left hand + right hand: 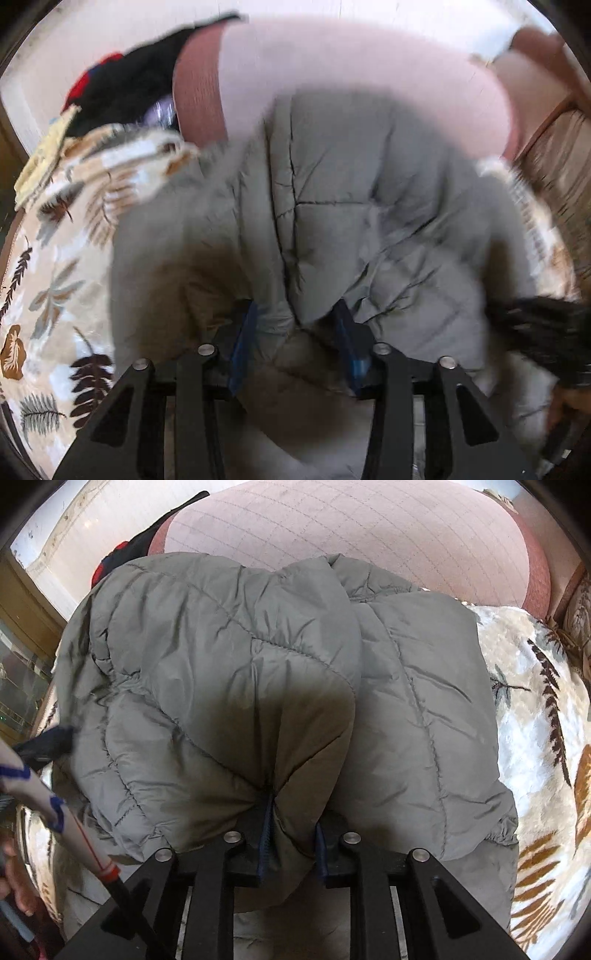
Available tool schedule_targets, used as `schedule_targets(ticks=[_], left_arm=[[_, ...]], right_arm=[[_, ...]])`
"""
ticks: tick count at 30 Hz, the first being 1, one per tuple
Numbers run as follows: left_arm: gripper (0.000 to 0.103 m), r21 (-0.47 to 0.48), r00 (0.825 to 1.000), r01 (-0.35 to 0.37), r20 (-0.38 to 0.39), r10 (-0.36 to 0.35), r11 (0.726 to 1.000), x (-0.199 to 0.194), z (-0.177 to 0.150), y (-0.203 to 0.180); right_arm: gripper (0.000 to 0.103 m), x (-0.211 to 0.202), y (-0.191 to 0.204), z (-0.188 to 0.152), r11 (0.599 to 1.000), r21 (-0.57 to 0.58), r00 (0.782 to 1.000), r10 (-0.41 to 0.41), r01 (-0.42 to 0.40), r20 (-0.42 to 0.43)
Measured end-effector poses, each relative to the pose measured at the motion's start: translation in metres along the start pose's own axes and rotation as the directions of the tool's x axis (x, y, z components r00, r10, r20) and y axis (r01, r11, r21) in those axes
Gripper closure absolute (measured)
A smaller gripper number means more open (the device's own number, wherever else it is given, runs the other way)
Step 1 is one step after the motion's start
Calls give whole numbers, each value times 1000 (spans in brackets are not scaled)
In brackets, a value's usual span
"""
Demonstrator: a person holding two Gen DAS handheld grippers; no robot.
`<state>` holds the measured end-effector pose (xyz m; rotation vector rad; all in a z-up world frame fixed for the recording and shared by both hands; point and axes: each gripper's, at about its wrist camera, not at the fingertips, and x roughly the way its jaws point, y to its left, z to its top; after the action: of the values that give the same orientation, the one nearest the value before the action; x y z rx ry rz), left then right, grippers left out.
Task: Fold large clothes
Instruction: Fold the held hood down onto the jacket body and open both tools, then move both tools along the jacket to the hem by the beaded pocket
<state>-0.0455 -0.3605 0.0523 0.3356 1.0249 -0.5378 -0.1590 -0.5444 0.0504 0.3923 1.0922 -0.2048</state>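
Observation:
A grey quilted puffer jacket (pixel 351 206) lies bunched on a leaf-patterned blanket (pixel 55 280). It fills the right wrist view (pixel 229 672) too, folded over on itself. My left gripper (pixel 295 325) is shut on a fold of the jacket, its blue pads (pixel 243 343) pressing the fabric from both sides. My right gripper (pixel 291 823) is shut on another thick fold of the jacket, with the padding bulging between the blue pads (pixel 266 834). The left wrist view is blurred by motion.
A pink quilted mattress (pixel 351 528) lies behind the jacket. Black and red clothing (pixel 122 88) sits at the back left. A wooden cabinet (pixel 22 635) stands at the left. The blanket (pixel 546 738) extends to the right. A dark furry item (pixel 543 332) is at the right edge.

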Motion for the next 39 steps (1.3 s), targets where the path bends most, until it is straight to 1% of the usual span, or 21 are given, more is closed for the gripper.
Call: schedule_targets(ticks=[2, 4, 7, 9, 10, 12, 13, 14, 15, 16, 18, 21, 23, 24, 25, 26, 27, 30, 31, 34, 39], left_arm=[[56, 34, 999, -35, -4, 35, 999, 16, -4, -5], [56, 65, 998, -65, 8, 64, 996, 20, -6, -11], [56, 63, 997, -65, 35, 63, 996, 16, -13, -12], [56, 77, 996, -68, 59, 64, 995, 8, -16, -13], [56, 79, 996, -68, 67, 62, 995, 1, -20, -12], [52, 75, 996, -63, 74, 57, 995, -12, -23, -9], [44, 76, 995, -60, 81, 54, 995, -21, -27, -8], [29, 81, 994, -63, 90, 56, 995, -30, -32, -8], [19, 84, 994, -73, 93, 65, 994, -38, -36, -9], [10, 83, 992, -89, 101, 80, 993, -45, -42, -10], [10, 79, 989, -91, 122, 81, 993, -60, -56, -8], [10, 57, 992, -80, 106, 73, 995, -67, -71, -5], [10, 37, 994, -68, 90, 64, 997, -71, -83, -1], [10, 30, 994, -64, 85, 61, 997, -73, -87, 1], [10, 22, 995, -62, 84, 60, 998, -74, -90, 3], [10, 6, 995, -58, 80, 57, 998, -76, -96, 6], [10, -5, 996, -53, 76, 53, 999, -77, -100, 9], [10, -40, 998, -30, 59, 33, 999, -85, -120, 15], [10, -45, 998, -34, 55, 37, 998, -87, -126, 18], [10, -53, 997, -52, 58, 55, 997, -95, -143, 25], [10, -60, 994, -86, 63, 90, 994, -110, -171, 34]], right_arm=[[84, 5, 5, -6, 1000, -9, 1000, -4, 4, -4], [84, 11, 9, -5, 1000, -23, 1000, -17, 17, -6], [83, 16, 13, -5, 998, -40, 999, -42, 42, 1], [80, 11, 18, -7, 997, -56, 999, -53, 53, 7], [76, 7, 20, -8, 996, -65, 998, -55, 55, 10], [62, -2, 22, -11, 996, -67, 998, -55, 56, 16], [44, -9, 22, -14, 997, -59, 998, -55, 56, 20], [27, -15, 22, -16, 997, -56, 998, -60, 62, 24], [23, -21, 23, -19, 996, -59, 997, -71, 73, 31], [21, -28, 24, -22, 994, -66, 996, -81, 84, 38], [21, -40, 27, -32, 992, -81, 995, -92, 96, 44], [19, -52, 22, -47, 994, -64, 995, -90, 93, 46], [19, -54, 20, -59, 994, -60, 995, -94, 96, 36], [19, -51, 13, -56, 993, -59, 995, -96, 98, 32], [19, -52, 14, -62, 993, -64, 995, -99, 101, 29], [18, -48, 7, -58, 992, -66, 994, -104, 106, 27], [18, -49, 9, -61, 992, -69, 994, -107, 109, 26], [13, -59, 7, -79, 992, -73, 994, -100, 102, 34], [11, -62, 8, -82, 992, -73, 995, -99, 101, 33], [10, -71, 8, -100, 993, -75, 995, -93, 96, 39], [9, -84, 8, -121, 991, -76, 993, -107, 111, 58]])
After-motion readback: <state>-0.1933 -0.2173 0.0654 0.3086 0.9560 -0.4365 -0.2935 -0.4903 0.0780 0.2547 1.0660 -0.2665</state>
